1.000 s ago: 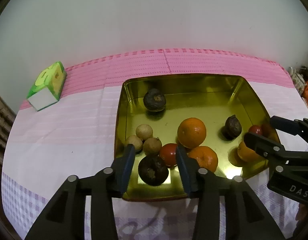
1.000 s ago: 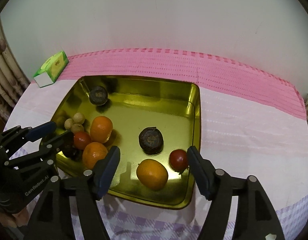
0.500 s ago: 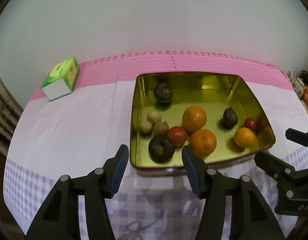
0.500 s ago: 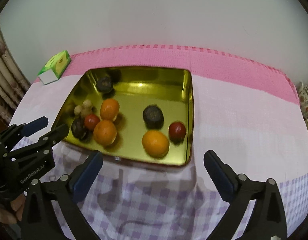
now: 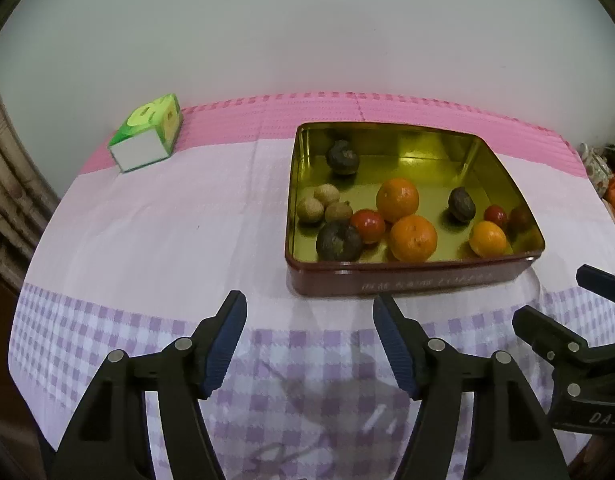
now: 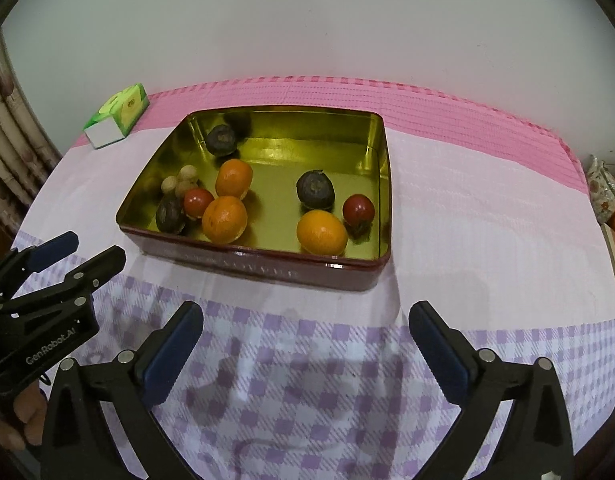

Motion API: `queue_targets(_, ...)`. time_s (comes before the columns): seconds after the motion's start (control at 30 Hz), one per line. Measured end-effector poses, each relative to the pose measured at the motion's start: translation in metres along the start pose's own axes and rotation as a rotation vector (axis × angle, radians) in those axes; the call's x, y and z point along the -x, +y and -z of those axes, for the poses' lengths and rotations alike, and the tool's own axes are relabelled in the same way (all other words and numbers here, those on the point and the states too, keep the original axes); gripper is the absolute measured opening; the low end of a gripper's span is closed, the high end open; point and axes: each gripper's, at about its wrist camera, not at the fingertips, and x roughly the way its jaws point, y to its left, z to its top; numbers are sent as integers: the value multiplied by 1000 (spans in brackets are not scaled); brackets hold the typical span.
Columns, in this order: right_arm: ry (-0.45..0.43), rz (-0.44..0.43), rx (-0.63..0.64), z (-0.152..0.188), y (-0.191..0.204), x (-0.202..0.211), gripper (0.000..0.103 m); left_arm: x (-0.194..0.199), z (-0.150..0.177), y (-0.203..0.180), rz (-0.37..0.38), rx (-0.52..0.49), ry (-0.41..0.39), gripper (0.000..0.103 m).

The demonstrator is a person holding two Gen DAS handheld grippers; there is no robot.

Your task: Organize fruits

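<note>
A gold-lined tin tray (image 5: 411, 280) (image 6: 267, 270) with dark red sides stands on the table and holds all the fruit: three oranges (image 5: 413, 238) (image 6: 322, 232), two red tomatoes (image 5: 368, 225) (image 6: 358, 209), three dark round fruits (image 5: 339, 241) (image 6: 315, 189) and three small tan longans (image 5: 326, 202) (image 6: 181, 181). My left gripper (image 5: 309, 320) is open and empty, in front of the tray's near left side. My right gripper (image 6: 307, 328) is open and empty, in front of the tray's near edge. Each gripper shows at the edge of the other's view.
A green and white tissue box (image 5: 147, 133) (image 6: 117, 115) lies at the back left on the pink strip of the cloth. The checked purple cloth (image 6: 307, 380) hangs over the near table edge. Some clutter (image 5: 603, 168) sits past the table's right edge.
Both grippers have pulled back from over the tray toward the near table edge and opened wider. The fruit in the tray has not moved.
</note>
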Motion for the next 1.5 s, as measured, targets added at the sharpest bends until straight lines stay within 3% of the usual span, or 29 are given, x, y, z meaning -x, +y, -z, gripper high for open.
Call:
queue_targets(0.73,-17,9,31,19,10,16,102,23,12,-5,-26,1,-21,67)
queue_targets(1.5,-16,13,29,20,11,18,102,20,14,-5,-23,10,-4,67)
